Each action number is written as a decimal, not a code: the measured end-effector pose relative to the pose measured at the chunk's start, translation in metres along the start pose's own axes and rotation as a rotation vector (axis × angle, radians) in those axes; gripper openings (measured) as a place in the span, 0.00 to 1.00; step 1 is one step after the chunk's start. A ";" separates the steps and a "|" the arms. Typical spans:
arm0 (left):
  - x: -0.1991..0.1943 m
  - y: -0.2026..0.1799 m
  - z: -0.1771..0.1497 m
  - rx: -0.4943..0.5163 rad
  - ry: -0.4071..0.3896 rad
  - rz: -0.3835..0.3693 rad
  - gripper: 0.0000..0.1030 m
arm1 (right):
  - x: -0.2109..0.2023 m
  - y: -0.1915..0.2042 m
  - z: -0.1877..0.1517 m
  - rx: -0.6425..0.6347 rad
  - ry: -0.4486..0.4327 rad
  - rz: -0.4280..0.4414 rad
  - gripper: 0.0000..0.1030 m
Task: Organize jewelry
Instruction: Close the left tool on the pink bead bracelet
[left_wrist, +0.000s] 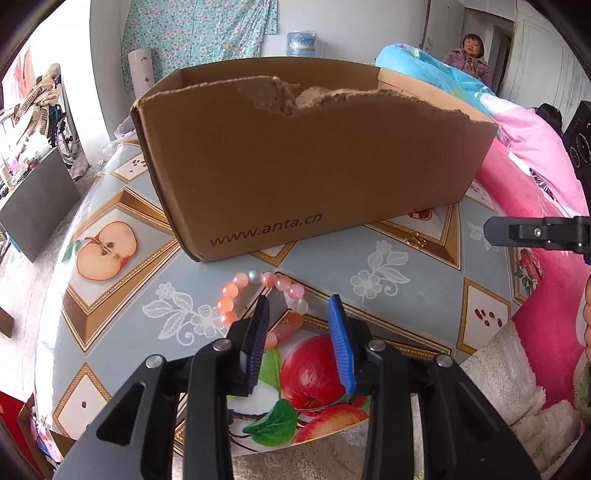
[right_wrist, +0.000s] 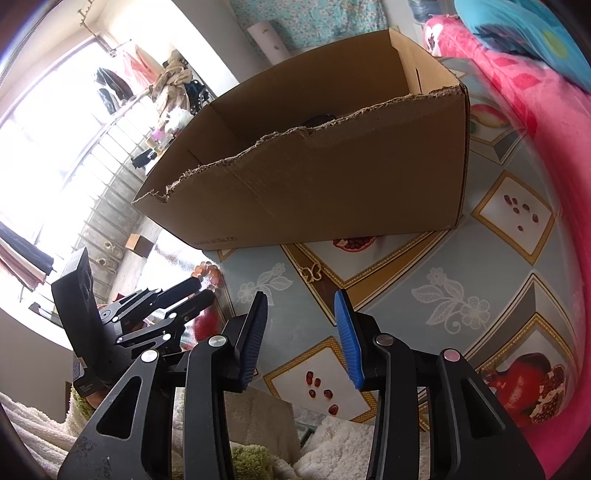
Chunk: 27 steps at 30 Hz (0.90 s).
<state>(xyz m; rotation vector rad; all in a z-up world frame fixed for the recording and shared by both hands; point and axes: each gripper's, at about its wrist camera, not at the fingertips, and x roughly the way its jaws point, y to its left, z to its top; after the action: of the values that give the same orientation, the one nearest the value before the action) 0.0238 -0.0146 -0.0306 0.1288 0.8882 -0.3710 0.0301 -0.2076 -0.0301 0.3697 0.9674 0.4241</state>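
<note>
Risk first. The pink bead bracelet (left_wrist: 258, 302) lies flat on the fruit-print tablecloth (left_wrist: 388, 258), just short of the cardboard box (left_wrist: 314, 166), at about 12 o'clock from the left gripper (left_wrist: 299, 314). The left gripper's pads straddle the bracelet's right arc without pressing any bead that I can see. The beads are round and glossy, so a pinch on one bead may squirt it sideways, or the elastic loop may roll and slip out on the lift. The box's near wall is torn and ragged along the top (a dangling loop could snag there on the way over).

Second item: a small gold butterfly charm (right_wrist: 312, 272) lies on the cloth at about 12 o'clock from the right gripper (right_wrist: 301, 314), near the box's base. It is thin and flat, hard to get pads under, and likely to be pushed along the cloth rather than picked up.

Claws. Left: jaws parted moderately, nothing clamped. Right: jaws parted about the same, empty, hovering over bare cloth and touching nothing.

The two grippers sit near each other; a sideways reach could knock them together.
</note>
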 end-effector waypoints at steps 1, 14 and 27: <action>0.002 -0.002 0.000 0.007 0.002 0.010 0.31 | 0.000 -0.001 0.000 0.001 0.001 -0.001 0.36; 0.010 0.001 0.005 0.004 0.007 0.095 0.09 | 0.017 0.010 0.006 -0.110 0.004 -0.075 0.36; 0.009 0.005 0.005 -0.024 -0.001 0.071 0.09 | 0.054 0.036 0.016 -0.273 0.041 -0.175 0.33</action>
<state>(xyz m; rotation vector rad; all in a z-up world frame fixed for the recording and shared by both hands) 0.0341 -0.0130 -0.0347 0.1373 0.8843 -0.2943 0.0642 -0.1521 -0.0424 0.0288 0.9582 0.3988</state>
